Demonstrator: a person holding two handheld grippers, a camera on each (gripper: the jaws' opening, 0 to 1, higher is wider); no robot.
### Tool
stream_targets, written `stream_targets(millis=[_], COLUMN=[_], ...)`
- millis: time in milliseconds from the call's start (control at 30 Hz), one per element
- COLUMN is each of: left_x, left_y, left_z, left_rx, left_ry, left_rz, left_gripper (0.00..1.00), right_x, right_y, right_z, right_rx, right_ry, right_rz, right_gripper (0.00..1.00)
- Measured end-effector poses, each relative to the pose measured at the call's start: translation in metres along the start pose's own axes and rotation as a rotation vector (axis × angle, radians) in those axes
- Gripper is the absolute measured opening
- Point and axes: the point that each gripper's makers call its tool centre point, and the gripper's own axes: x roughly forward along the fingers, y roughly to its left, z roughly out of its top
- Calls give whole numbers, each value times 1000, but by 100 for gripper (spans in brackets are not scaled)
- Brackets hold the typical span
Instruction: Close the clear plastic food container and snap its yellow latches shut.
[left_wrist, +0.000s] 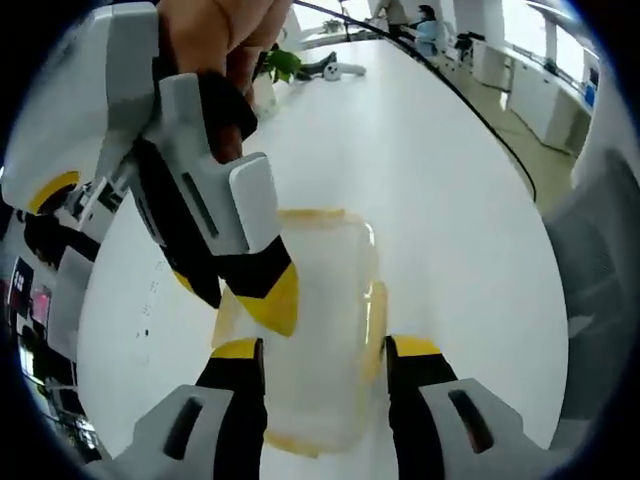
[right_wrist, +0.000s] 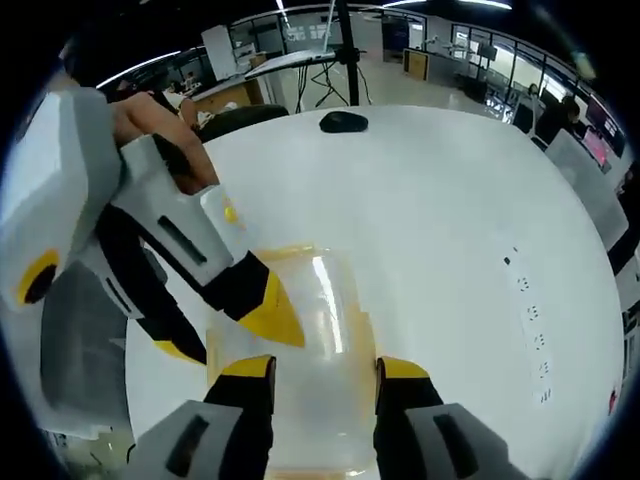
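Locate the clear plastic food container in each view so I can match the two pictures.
Left gripper view: the container lies low and central on the white table, between that view's own tongs.
Right gripper view: the container lies low and central, again between that view's own tongs.
Shared landmark: in both, the other gripper's yellow-tipped tongs come in from the upper left over the container.

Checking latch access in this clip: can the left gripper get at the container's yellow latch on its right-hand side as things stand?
Probably yes. The left gripper is open, straddling the clear container, and the yellow latch sits just ahead of its right jaw. The right gripper works the opposite side.
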Motion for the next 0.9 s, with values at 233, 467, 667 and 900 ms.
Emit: stream_targets(millis=[233, 467, 667, 900], left_x=[3, 4, 7, 4], left_y=[1, 2, 3, 4], left_z=[0, -1, -4, -3], left_rx=[5, -12, -17, -42], left_ry=[12, 37, 64, 65], left_rz=[34, 60, 77, 71], left_gripper=[45, 45, 41, 40], right_x=[1, 3, 4, 10], right_y=[0, -1, -2, -8], right_z=[0, 1, -1, -8], right_rx=[-7, 10, 35, 64], right_ry=[20, 39, 72, 174], right_rz=[22, 21, 35, 90], right_gripper=[37, 35, 30, 28])
